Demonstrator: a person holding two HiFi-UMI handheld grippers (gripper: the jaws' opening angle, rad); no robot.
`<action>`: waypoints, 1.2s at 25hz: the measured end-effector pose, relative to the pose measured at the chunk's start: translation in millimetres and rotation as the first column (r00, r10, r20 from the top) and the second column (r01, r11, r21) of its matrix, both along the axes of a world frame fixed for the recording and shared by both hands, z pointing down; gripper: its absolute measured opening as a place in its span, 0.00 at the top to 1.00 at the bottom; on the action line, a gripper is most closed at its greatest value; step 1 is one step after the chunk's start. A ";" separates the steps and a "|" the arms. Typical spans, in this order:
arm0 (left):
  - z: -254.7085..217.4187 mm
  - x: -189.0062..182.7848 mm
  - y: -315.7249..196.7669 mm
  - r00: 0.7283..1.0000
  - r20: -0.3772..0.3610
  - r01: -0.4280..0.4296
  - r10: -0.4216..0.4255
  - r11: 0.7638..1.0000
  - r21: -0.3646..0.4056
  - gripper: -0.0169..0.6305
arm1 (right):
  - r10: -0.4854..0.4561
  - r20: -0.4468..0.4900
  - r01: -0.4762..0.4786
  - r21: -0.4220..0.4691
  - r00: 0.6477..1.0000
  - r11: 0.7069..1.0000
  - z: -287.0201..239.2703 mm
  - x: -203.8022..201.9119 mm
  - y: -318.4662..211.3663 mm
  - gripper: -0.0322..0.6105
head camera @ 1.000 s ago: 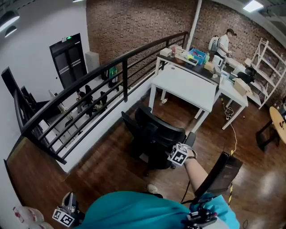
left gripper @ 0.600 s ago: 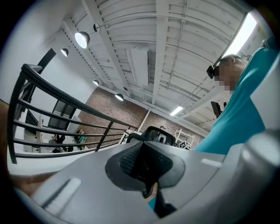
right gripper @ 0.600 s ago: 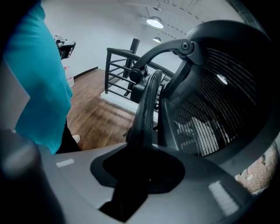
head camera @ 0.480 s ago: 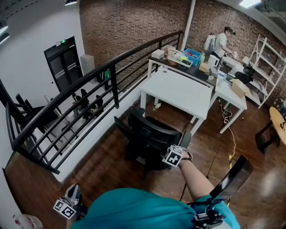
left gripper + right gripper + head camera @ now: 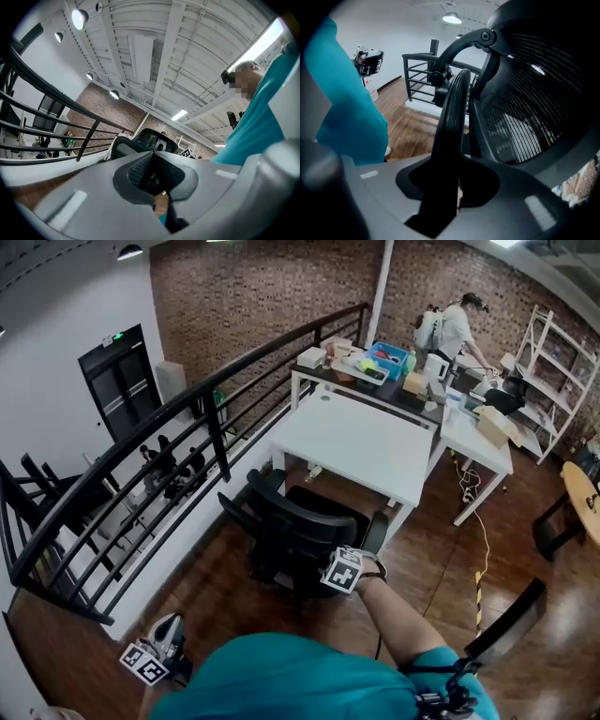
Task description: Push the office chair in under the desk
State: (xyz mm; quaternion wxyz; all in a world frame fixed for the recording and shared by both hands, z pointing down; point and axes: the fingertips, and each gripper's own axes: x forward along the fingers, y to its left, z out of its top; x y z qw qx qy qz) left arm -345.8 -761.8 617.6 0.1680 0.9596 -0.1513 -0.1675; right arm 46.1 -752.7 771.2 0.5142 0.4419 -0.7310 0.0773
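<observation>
A black railing (image 5: 216,399) runs from the upper middle down to the lower left. The white counter (image 5: 361,442) stands in the middle of the head view. The black chair (image 5: 300,521) stands just below its near edge, back towards the person. The right gripper (image 5: 349,561) sits at the chair's back. Its jaws have just been opening, yet they clasp a black bar of the frame. The left gripper (image 5: 161,645) hangs at the lower left, jaws together and empty. A green sign (image 5: 117,337) over the door is too small to read.
</observation>
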 end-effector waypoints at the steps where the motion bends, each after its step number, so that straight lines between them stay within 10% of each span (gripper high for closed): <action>1: -0.2 10.2 -5.1 1.000 -0.001 -0.010 0.010 1.000 -0.002 0.93 | 0.007 -0.022 -0.007 0.023 1.000 1.000 -8.8 10.4 -8.8 0.75; 7: 11.9 37.4 -48.1 0.998 0.014 -0.053 0.053 0.998 -0.026 0.93 | 0.045 -0.109 -0.034 0.099 0.993 0.995 -33.8 45.6 -50.3 0.75; 12: 6.8 39.7 -100.6 0.994 0.013 -0.108 0.108 0.994 -0.022 0.93 | 0.046 0.015 -0.045 -0.036 0.999 0.998 6.4 40.8 -71.7 0.75; 30: -26.5 -9.7 -283.4 0.987 -0.022 -0.162 0.161 0.987 -0.017 0.93 | 0.079 0.077 -0.074 -0.057 0.994 0.996 -7.1 98.8 -141.0 0.73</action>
